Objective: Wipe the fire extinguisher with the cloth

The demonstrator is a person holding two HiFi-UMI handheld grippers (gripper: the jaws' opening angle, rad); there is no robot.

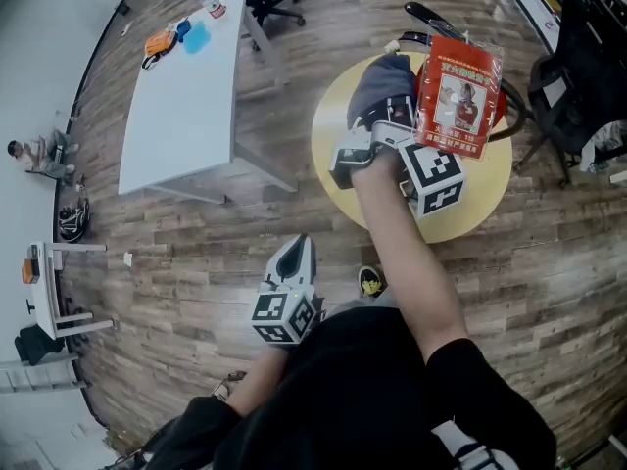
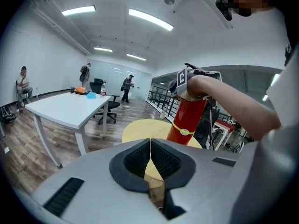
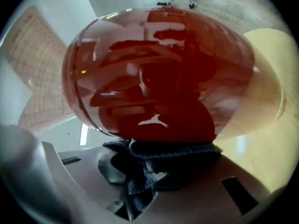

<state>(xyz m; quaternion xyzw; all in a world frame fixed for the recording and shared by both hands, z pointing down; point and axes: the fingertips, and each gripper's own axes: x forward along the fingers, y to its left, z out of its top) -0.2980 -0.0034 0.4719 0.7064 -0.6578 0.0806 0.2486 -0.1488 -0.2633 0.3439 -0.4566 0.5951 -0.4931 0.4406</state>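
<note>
Fire extinguisher [image 3: 159,78] stands on the round bench [image 1: 328,116], touching the cloth [image 3: 169,154] clenched in the jaws of the right gripper [image 1: 384,137]. The left gripper [image 2: 150,160] is held well apart from it, jaws together and empty.

light: bright, even, ceiling strips [image 2: 145,18] | edges: fisheye-bent, dark corners | right gripper view: fire extinguisher [image 3: 159,73] blurred, glary

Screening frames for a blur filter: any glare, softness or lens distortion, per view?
Head view: sharp, evenly lit, floor planks bow from the wide lens. Left gripper view: ceiling light strips blown out, dark corners, fire extinguisher in focus. Right gripper view: the fire extinguisher fills the frame, soft, with ceiling reflections on its red shell; cloth at the jaws slightly blurred.
</note>
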